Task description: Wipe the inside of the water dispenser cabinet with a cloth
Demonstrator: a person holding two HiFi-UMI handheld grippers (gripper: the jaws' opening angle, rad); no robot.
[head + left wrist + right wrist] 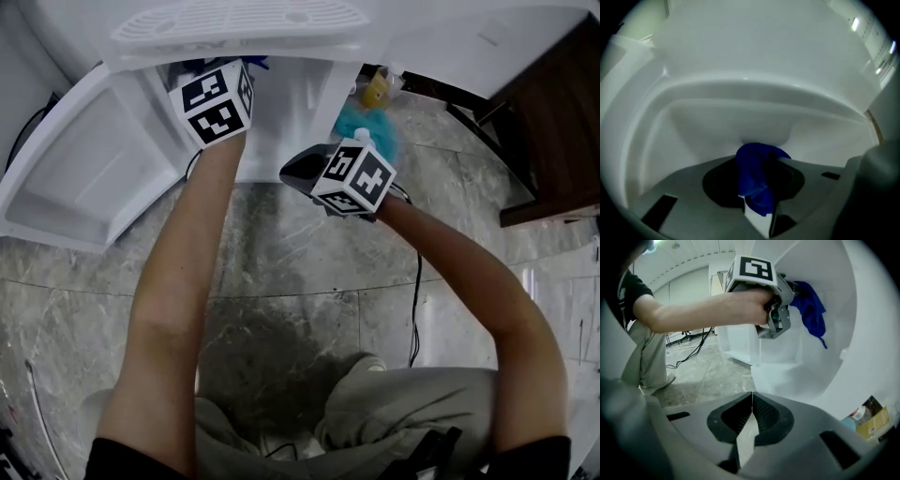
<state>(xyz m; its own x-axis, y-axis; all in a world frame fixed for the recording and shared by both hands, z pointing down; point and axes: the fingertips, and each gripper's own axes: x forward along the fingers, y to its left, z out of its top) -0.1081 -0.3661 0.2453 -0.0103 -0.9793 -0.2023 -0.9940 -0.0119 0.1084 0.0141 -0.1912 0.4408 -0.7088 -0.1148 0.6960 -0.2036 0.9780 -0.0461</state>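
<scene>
The white water dispenser cabinet (pixel 281 103) stands open before you. Your left gripper (pixel 761 164) reaches inside it, jaws clamped partway on the bunched blue cloth (pixel 752 176). Your right gripper (pixel 751 401) hangs outside, jaws fully closed on nothing.

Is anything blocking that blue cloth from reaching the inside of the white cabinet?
Nothing visible does. The left claw grips the blue cloth inside the cabinet, with bare white wall straight ahead; the door stands open off to the side.

Dim, soft focus, fisheye-warped dark corners
</scene>
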